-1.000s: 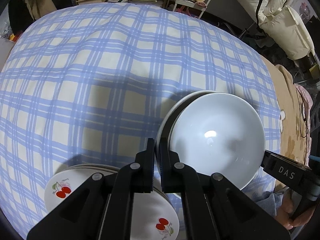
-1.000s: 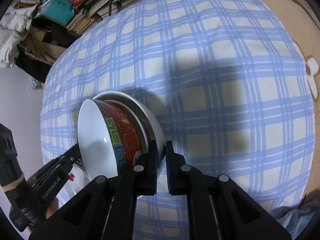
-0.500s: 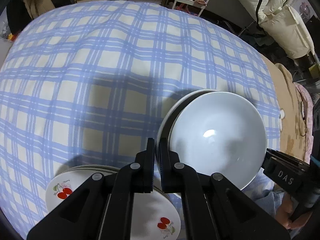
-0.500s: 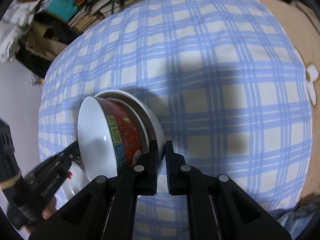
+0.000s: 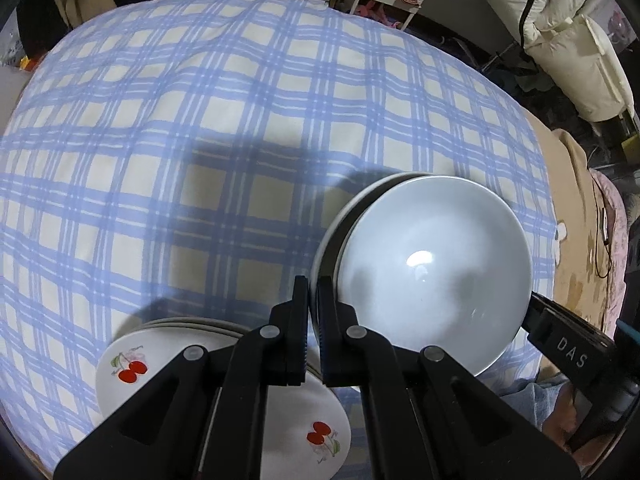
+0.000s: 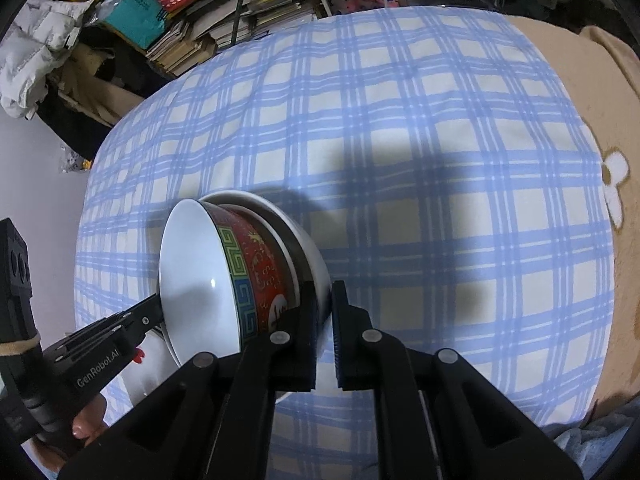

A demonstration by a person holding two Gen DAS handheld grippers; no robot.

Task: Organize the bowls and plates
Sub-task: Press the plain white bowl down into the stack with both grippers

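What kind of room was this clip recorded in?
Probably a cluttered home bedroom or storage room, not a kitchen. The bowls are held over a plaid blanket on what looks like a bed, with stacked books and bundled bedding behind.

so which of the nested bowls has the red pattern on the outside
The innermost bowl, white inside, with a red wall and a green and blue key band under the rim. The outer bowl around it is plain white.

Checked blue cloth (image 5: 240,120) (book stacks (image 6: 192,48) beyond)
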